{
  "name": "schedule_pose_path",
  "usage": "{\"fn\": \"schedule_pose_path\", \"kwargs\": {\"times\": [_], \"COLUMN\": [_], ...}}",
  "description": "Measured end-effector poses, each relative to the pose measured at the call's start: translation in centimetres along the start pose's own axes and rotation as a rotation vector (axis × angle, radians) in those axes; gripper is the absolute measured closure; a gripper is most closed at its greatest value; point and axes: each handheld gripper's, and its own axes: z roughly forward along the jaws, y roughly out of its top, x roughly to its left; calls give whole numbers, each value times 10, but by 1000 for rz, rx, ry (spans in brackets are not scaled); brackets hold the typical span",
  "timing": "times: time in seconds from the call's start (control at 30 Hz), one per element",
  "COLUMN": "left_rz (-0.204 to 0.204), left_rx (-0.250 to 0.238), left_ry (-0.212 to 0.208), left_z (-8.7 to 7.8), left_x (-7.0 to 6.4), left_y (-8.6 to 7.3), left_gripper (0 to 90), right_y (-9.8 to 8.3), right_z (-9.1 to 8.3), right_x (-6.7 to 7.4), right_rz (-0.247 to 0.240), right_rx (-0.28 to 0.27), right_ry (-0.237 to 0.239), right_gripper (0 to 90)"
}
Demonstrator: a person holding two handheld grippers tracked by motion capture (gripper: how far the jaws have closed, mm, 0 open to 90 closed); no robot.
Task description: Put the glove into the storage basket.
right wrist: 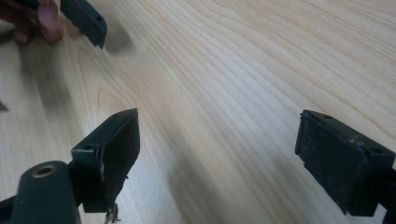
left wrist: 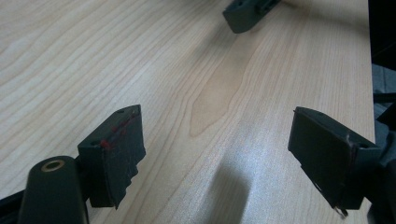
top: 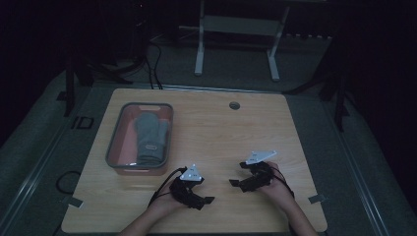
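The grey knitted mitten [top: 150, 137] lies flat inside the translucent grey plastic bin [top: 114, 142] at the far left of the light wooden desk [top: 216, 128]; its long axis runs from the near side of the desk to the far side, parallel with the bin's long walls, with the rounded fingertip end pointing away from the person and the cuff, which carries a small label, towards the near wall. The bin itself stands lengthwise the same way, well apart from both hands. Nearer the person, the black left gripper [top: 206, 200] with its grey three-cornered plate sits low over the bare desk just beyond the bin's near right corner, pointing to the right; in the left gripper view its fingers [left wrist: 119, 154] stand wide apart with nothing but wood grain between them. The black right gripper [top: 235, 183] is held near it, pointing left towards it, and its fingers [right wrist: 112, 154] are likewise spread with only desk between them. The two grippers' tips face each other, close but not touching.
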Motion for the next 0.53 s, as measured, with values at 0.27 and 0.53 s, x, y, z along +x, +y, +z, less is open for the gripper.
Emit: {"fn": "schedule_pose_path", "kwargs": {"times": [0.27,0.53], "left_rz": [8,3], "left_rx": [-11,-21], "left_ry": [-5,-5], "left_z": [0,0], "left_x": [-3,-3], "left_y": [-2,-4], "left_gripper": [187,187], "right_y": [-14,-15], "right_z": [-7,-5], "right_x": [-4,-6], "right_rz": [-10,-18], "right_rx": [-58,-61], "right_ry": [-38,-59], "right_gripper": [140,143]}}
